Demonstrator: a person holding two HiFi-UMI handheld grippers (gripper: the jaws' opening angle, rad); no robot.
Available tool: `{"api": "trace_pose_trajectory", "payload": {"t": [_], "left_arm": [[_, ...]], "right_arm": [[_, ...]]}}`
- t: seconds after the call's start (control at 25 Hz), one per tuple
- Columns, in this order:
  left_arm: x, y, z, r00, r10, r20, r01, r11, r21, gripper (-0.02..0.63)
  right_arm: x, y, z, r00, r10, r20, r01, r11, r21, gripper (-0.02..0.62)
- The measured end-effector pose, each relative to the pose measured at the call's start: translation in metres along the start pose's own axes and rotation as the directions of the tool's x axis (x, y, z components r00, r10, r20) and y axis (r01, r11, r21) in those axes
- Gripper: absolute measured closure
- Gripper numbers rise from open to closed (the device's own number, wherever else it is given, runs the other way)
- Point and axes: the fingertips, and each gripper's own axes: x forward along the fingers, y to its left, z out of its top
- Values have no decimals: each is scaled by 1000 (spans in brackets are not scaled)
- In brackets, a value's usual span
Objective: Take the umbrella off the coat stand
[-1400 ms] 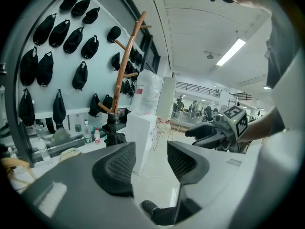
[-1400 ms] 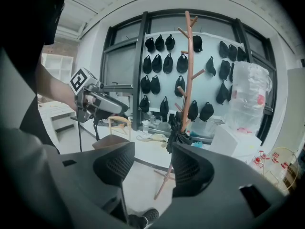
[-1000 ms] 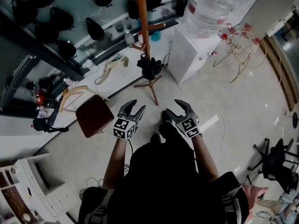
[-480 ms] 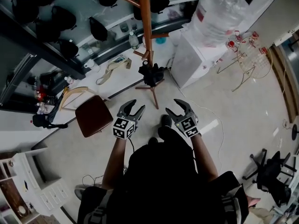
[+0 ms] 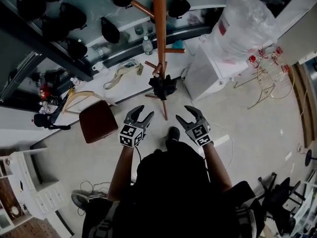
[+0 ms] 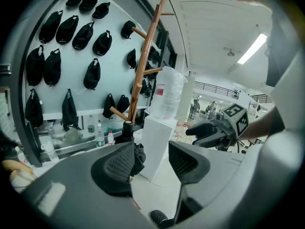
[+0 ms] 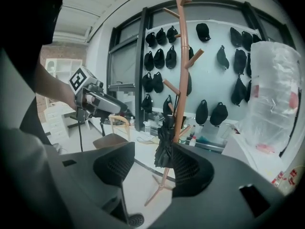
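Umbrella (image 5: 162, 87) beyond left tool (image 5: 144, 114) and right tool (image 5: 185, 114), both open, empty.

Even indoor light, ceiling strip lamp (image 6: 251, 49) glaring — fisheye bending at edges, dark vignette, sharp focus

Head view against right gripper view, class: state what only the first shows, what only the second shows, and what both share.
Only the head view: the marker cube on the right gripper and a black office chair behind the person. Only the right gripper view: the ceiling and the top of the coat stand. Both: the black umbrella hanging on that stand, the left gripper with its jaws apart, the brown chair and the caps on the wall.
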Motion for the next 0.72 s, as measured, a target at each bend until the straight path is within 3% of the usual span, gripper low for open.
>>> {"api": "trace_pose_trajectory", "payload": {"t": [0.44, 0.72], "left_arm": [[22, 26, 16, 988, 151, 31, -149, 987, -63, 374], [38, 32, 23, 985, 169, 30, -167, 984, -66, 370]], "right_arm": [[30, -56, 11, 992, 123, -7, -123, 988, -89, 354], [48, -74, 19, 987, 159, -4, -158, 981, -113, 354]]}}
